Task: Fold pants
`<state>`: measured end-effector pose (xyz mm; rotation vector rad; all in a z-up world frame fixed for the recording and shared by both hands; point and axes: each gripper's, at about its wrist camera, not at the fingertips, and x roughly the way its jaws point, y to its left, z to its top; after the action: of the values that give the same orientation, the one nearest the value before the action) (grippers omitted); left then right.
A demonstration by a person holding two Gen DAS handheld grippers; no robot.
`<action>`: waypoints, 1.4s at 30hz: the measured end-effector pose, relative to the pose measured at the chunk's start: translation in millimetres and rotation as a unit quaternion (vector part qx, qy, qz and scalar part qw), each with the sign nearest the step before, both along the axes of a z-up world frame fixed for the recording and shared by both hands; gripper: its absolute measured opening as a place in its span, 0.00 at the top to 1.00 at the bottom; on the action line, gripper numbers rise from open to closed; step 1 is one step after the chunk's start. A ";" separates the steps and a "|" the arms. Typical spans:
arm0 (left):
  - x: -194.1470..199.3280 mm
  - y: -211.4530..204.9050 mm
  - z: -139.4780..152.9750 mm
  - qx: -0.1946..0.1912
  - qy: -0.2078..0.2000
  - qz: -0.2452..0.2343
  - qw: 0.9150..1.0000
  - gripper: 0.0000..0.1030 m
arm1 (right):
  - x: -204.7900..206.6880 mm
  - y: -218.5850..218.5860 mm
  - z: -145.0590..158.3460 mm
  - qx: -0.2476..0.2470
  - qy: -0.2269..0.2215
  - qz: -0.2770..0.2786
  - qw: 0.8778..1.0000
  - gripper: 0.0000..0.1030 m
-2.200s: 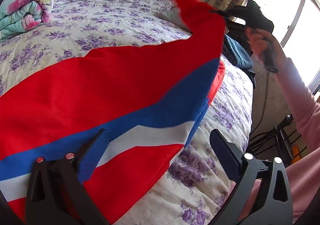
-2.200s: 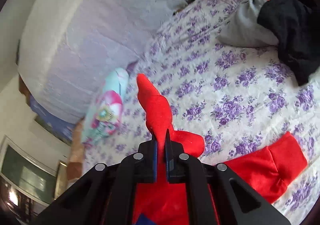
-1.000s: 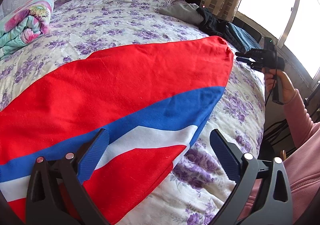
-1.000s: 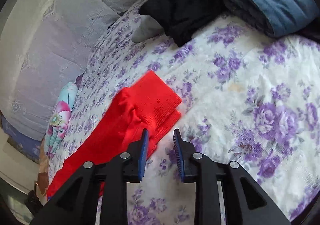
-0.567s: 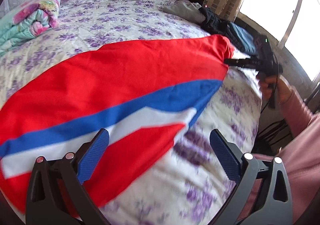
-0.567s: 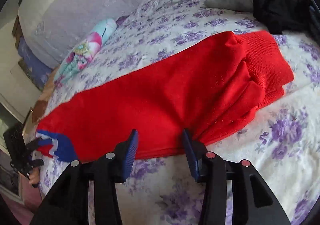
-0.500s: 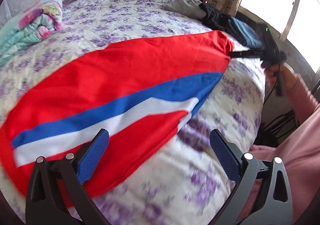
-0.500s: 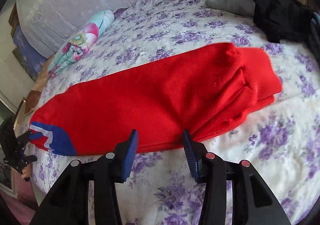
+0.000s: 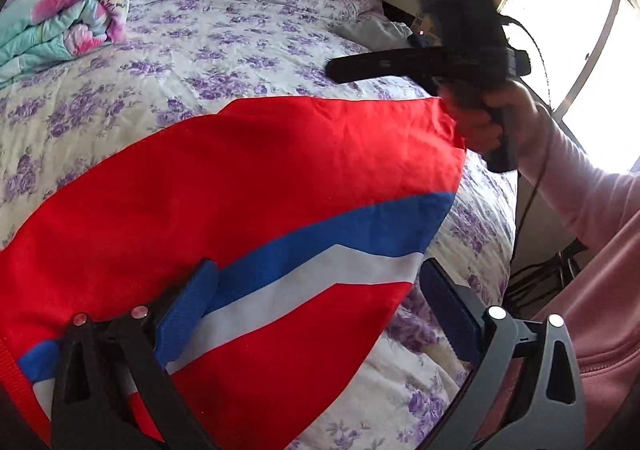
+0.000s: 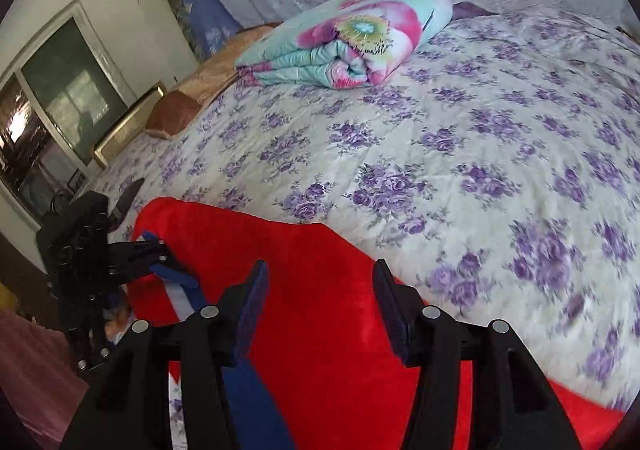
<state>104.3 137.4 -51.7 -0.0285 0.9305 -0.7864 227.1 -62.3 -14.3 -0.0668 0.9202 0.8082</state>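
Red pants [image 9: 248, 186] with a blue and white stripe lie folded lengthwise on the flowered bed; they also show in the right wrist view [image 10: 328, 330]. My left gripper [image 9: 316, 302] is open, its fingers low over the striped part near the bed's near edge. My right gripper [image 10: 316, 286] is open above the red cloth. In the left wrist view the right gripper [image 9: 340, 70] hovers above the pants' far end. In the right wrist view the left gripper [image 10: 160, 254] sits at the striped end.
A rolled teal and pink quilt [image 10: 348, 38] lies near the headboard. Grey and dark clothes [image 9: 376, 30] are piled at the bed's far side by the window. The purple-flowered bedspread [image 10: 480, 154] spreads beyond the pants. A pink sleeve [image 9: 592, 210] is at the right.
The right gripper let go of the pants' end, opened, lifted and swung back over the pants toward the left gripper. The left gripper stayed open and shifted a little closer over the striped part.
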 end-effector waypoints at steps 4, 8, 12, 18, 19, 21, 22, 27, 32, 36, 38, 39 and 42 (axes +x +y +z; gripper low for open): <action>-0.6 -5.9 -2.9 0.018 -0.012 -0.003 1.000 0.05 | 42.2 18.7 -22.2 -0.030 0.055 0.041 0.997 0.47; 2.3 -2.3 -2.9 0.007 -0.007 -0.003 1.000 0.05 | 47.1 32.7 -32.1 -0.037 0.116 0.108 0.987 0.47; 1.3 0.3 -2.8 0.000 -0.003 -0.005 1.000 0.05 | 24.7 44.2 -17.5 -0.022 0.140 0.208 0.968 0.46; 0.6 0.0 -3.1 0.001 -0.005 -0.007 1.000 0.05 | 35.2 46.4 -28.0 -0.073 0.134 0.186 0.971 0.46; 0.6 0.0 -3.1 0.001 -0.005 -0.007 1.000 0.05 | 39.2 45.9 -31.4 -0.071 0.144 0.186 0.969 0.46; 0.6 -0.2 -3.1 0.000 -0.005 -0.007 1.000 0.05 | 44.8 46.3 -41.1 -0.070 0.175 0.195 0.963 0.45; 0.5 -0.2 -3.1 0.001 -0.005 -0.007 1.000 0.05 | 46.6 48.6 -46.0 -0.077 0.181 0.201 0.960 0.45; -0.5 -0.6 -3.3 0.002 -0.007 -0.007 1.000 0.05 | 49.9 57.8 -42.7 -0.119 0.143 0.217 0.958 0.45; -0.5 -1.1 -3.1 0.001 -0.007 -0.007 1.000 0.05 | 42.5 58.8 -38.6 -0.100 0.154 0.258 0.948 0.43; -0.7 -1.0 -3.3 0.001 -0.007 -0.007 1.000 0.05 | 36.4 51.7 -29.6 -0.063 0.156 0.296 0.940 0.39; -0.8 -1.4 -3.4 0.002 -0.008 -0.007 1.000 0.05 | 41.3 50.9 -39.8 -0.082 0.162 0.285 0.941 0.37; -0.7 -1.3 -3.3 0.003 -0.008 -0.008 1.000 0.05 | 45.4 51.3 -47.4 -0.098 0.171 0.274 0.941 0.37; -0.3 -2.2 -3.3 0.004 -0.009 -0.008 1.000 0.05 | 52.5 53.0 -57.3 -0.058 0.207 0.299 0.930 0.36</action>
<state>104.1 135.2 -55.0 -0.0064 0.9180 -0.7962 279.7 -9.3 -71.6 -0.3012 1.3780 1.3660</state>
